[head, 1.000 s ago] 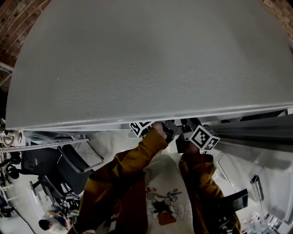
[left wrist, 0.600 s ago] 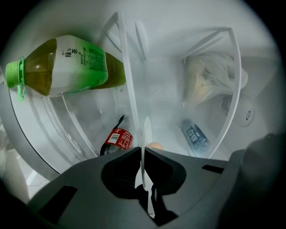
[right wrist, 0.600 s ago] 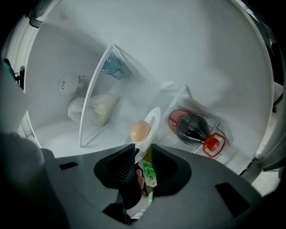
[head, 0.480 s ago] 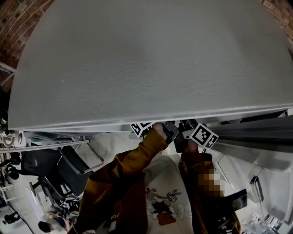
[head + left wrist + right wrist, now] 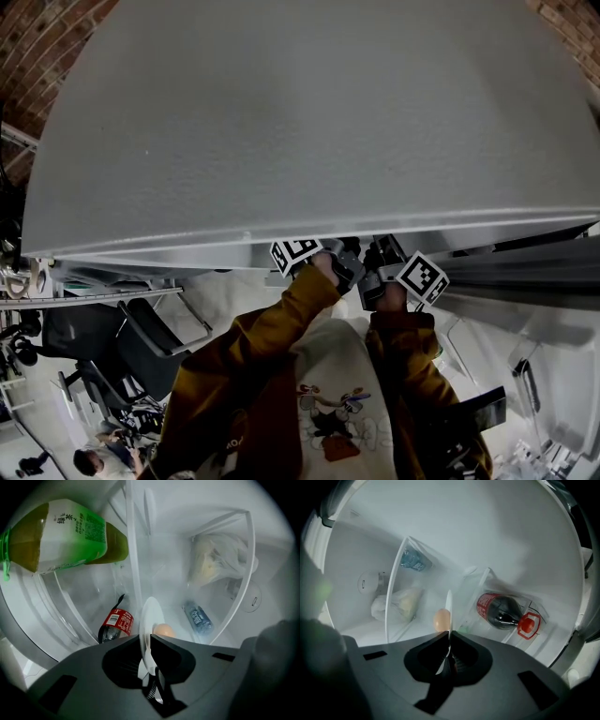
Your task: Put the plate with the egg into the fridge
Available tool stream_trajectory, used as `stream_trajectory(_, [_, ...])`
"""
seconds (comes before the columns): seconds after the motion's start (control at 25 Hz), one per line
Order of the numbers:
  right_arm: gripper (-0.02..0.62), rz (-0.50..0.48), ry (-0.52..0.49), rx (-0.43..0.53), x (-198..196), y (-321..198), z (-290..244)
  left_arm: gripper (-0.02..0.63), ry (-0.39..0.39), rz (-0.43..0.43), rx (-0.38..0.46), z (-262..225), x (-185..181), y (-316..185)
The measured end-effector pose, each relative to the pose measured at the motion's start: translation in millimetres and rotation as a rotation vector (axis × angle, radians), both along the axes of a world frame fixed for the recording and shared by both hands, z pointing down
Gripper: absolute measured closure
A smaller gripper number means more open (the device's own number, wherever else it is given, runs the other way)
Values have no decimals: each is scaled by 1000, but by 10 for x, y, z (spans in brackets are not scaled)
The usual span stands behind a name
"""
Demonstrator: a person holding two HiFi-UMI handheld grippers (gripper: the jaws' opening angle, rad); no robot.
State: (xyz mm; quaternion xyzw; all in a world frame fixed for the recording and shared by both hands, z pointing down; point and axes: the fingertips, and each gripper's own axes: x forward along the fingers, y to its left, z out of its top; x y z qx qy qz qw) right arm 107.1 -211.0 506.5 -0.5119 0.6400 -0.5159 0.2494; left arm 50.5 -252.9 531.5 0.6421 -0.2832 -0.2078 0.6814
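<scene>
Inside the white-walled fridge, at the lower centre of both gripper views, a thin round white plate shows edge-on, with a pale brown egg lying loose on it. The left gripper pinches the plate's near rim. The right gripper, whose jaws have just been closing, now clamps the same rim, with the plate between its pads.

**Risks (judged).** The egg is unrestrained, so any tilt of the plate, or uneven pushing by the two grippers, could roll it off. The rim runs just beside a clear plastic shelf edge; a sideways drift could knock the plate against it.

**Room.** A dark cola bottle with a red label lies at lower left, beyond the shelf edge. A crumpled clear bag and a small water bottle lie deeper, at right. The bare stretch ahead of the egg looks open.
</scene>
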Motion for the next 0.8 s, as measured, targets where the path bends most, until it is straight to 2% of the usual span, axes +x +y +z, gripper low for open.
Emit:
stream_trajectory(0.48, [580,23,-63,-1,-8,-8,8,577,11,1,7,-2,-66,93])
stream_trajectory(0.8, [580,46,-122,-17,-9,-6,38,575,34,-31,19,-70,-125,125])
